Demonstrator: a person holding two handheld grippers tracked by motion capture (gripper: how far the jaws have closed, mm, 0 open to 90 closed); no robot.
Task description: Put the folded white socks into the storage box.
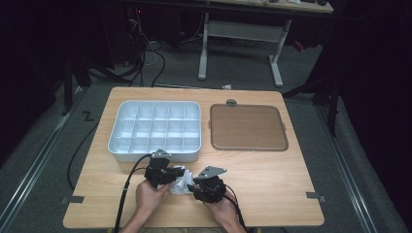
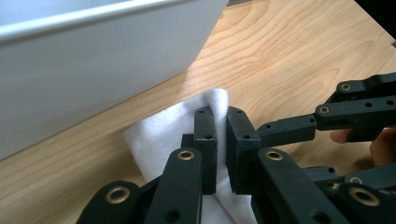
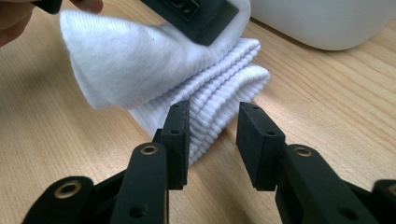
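The left gripper [image 2: 221,135] has its jaws pinched tight on the white sock [image 3: 140,70], lifting one fold; the right gripper [image 3: 212,140] stands part open, ribbed cuff just ahead of its jaws, nothing gripped; best close squarely on the cuff; beyond the jaws the compartment tray [image 1: 154,127] crowds the counter [image 1: 272,179], brown mat [image 1: 248,127] well apart
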